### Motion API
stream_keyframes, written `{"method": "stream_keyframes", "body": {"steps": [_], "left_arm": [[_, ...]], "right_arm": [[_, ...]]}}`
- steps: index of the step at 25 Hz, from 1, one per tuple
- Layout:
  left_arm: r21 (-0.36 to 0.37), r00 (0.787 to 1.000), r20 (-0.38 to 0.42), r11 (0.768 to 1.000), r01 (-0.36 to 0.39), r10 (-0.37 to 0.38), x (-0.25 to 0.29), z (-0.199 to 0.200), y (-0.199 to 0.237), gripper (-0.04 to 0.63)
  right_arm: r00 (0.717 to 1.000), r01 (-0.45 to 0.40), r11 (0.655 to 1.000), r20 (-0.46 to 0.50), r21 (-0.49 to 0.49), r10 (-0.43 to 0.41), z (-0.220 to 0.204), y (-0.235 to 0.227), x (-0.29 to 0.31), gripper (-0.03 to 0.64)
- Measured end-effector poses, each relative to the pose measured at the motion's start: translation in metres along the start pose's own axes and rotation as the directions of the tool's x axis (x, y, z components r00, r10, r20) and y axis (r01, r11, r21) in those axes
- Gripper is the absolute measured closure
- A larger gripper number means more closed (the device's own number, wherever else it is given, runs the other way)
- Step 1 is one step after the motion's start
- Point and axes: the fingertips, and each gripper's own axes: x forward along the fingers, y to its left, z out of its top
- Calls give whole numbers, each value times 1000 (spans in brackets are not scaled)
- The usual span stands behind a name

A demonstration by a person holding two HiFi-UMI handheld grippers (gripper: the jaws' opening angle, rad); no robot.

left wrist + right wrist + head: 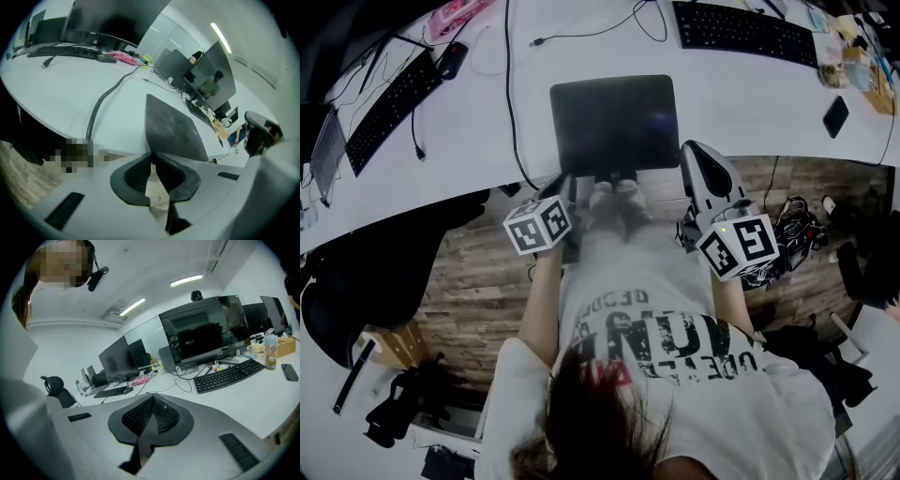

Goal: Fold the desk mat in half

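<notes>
We are clamping the left gripper [151, 154] on the near left corner of the mat [614, 122], which is lying flat at the desk's [469, 141] near edge. We are holding the right gripper [153, 398] clenched and empty, just beside the mat's right edge.

A black keyboard [389, 108] lies at my far left on the white desk [469, 178]. Another keyboard [745, 33] sits far right, a dark phone [835, 115] near it. A black cable [510, 103] runs across the desk between them.
</notes>
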Motion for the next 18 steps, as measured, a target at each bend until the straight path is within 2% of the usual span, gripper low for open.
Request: {"method": "stream_keyframes", "body": {"steps": [4,9,13,18], "left_arm": [[66,1000,12,998,-16,16,-3,4,-3,578],[228,999,35,973,-40,33,-9,12,-14,581],[327,998,62,945,-26,6,-14,19,-28,583],[389,995,89,921,13,-52,-18,25,-45,583]], "right_arm": [[1000,2,1000,0,-1,-2,0,2,1,618],[1000,7,1000,4,-2,-7,0,2,1,618],[1000,16,1000,10,-4,-16,1,3,-1,618],[999,25,1000,22,-1,-25,1,4,-5,618]]}}
